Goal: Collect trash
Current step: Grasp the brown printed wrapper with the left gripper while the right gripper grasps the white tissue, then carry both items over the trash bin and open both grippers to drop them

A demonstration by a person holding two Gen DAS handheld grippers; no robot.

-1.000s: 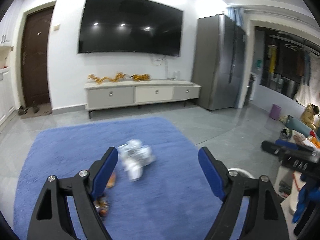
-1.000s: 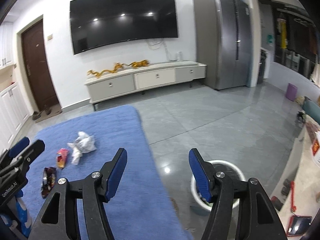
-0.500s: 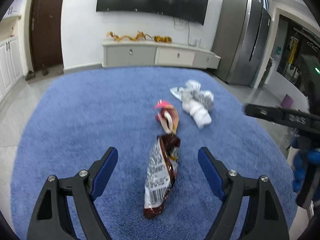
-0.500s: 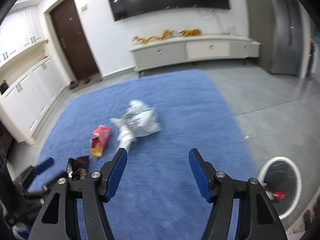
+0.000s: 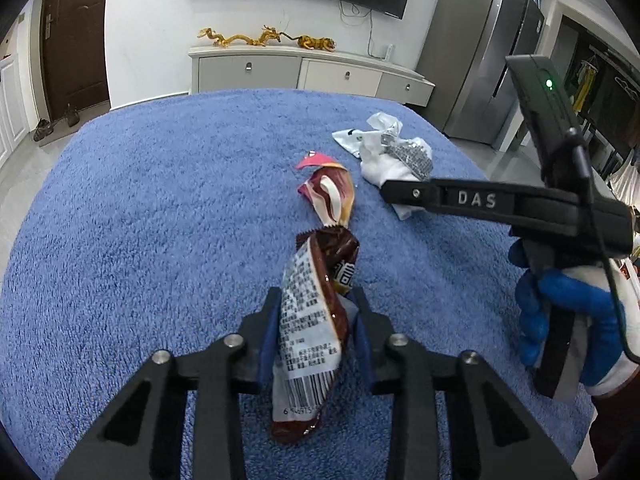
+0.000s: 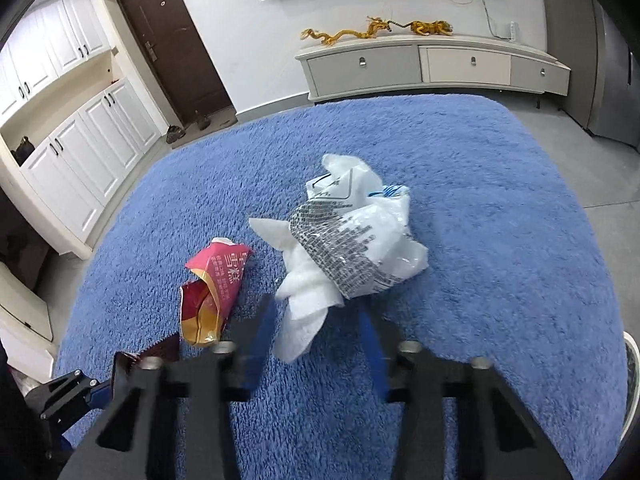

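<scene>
On the blue rug (image 5: 160, 216) lies a long brown snack wrapper (image 5: 316, 312) with a white printed back and a barcode at its near end, standing between the blue pads of the left gripper (image 5: 314, 316), whose jaws are closing and already press its sides. Just beyond its far tip sits a crumpled red and yellow wrapper (image 6: 214, 284), and beside that a white crumpled plastic bag (image 6: 352, 236) with grey print. Its lower tissue-like end hangs between the closing jaws of the right gripper (image 6: 318, 328), whose blurred pads stand a little clear of it.
</scene>
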